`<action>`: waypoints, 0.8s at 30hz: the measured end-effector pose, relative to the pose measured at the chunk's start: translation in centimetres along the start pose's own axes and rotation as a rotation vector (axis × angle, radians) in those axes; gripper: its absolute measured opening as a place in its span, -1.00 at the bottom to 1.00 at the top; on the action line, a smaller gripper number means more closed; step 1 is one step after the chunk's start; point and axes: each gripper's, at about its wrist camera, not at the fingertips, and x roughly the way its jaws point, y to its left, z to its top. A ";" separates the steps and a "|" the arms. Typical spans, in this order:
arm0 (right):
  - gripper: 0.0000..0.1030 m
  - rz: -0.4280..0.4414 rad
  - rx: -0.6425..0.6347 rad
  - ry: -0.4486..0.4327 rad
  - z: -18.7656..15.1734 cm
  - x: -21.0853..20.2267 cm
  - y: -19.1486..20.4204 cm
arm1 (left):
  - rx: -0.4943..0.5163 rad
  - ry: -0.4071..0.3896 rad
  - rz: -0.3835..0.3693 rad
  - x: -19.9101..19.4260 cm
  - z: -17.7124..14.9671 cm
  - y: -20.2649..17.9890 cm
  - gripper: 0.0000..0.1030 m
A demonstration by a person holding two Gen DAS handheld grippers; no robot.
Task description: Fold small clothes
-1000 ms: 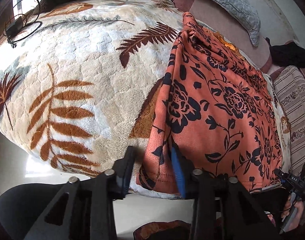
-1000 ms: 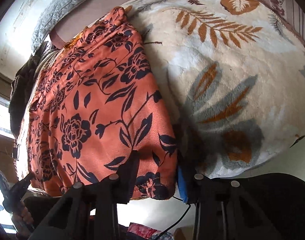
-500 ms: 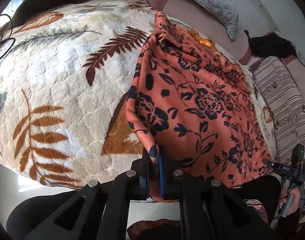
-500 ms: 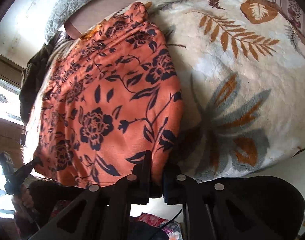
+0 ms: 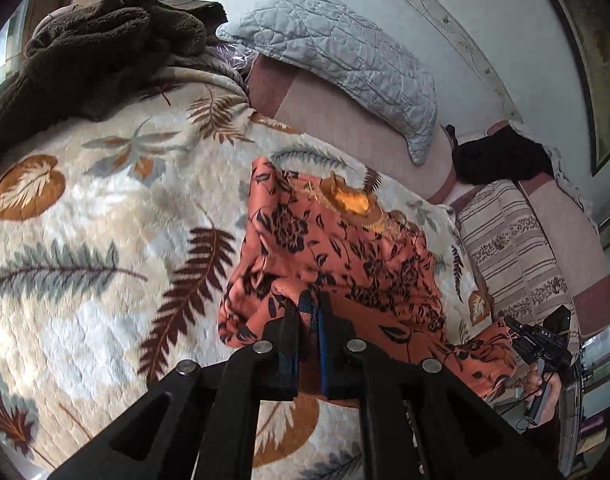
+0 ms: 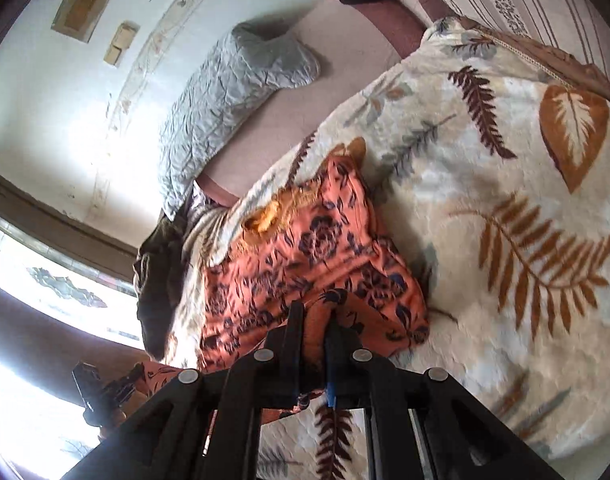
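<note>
Leaf-print blanket (image 5: 105, 280) covers the bed, grey pillow (image 5: 345, 60) by the wall. Both claws, left gripper (image 5: 309, 312) and right gripper (image 6: 315, 312), pinch the orange floral garment's (image 5: 345, 248) near hem, lifted.

It was a bedroom in a home: a bed (image 5: 345, 128) spread with a plush leaf-patterned blanket (image 5: 105, 240), a quilted grey pillow (image 5: 345, 60) against the pale wall (image 6: 65, 92), a bright window (image 6: 45, 280) beside it, and dark clothes (image 5: 85, 52) heaped on one corner.
</note>
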 end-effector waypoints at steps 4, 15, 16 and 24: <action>-0.83 0.024 0.065 -0.059 5.7 3.5 -0.4 | -0.025 0.006 0.022 3.9 5.5 0.5 -0.86; -0.83 0.013 0.257 -0.070 15.3 19.0 -6.7 | -0.182 0.098 0.050 19.0 14.2 5.3 -0.85; -0.78 0.045 0.300 -0.066 15.6 20.1 -7.8 | -0.211 0.107 0.050 20.0 14.2 6.1 -0.85; 0.27 0.229 0.582 -0.106 14.0 20.7 -14.8 | -0.338 0.062 -0.050 19.3 10.8 10.3 -0.66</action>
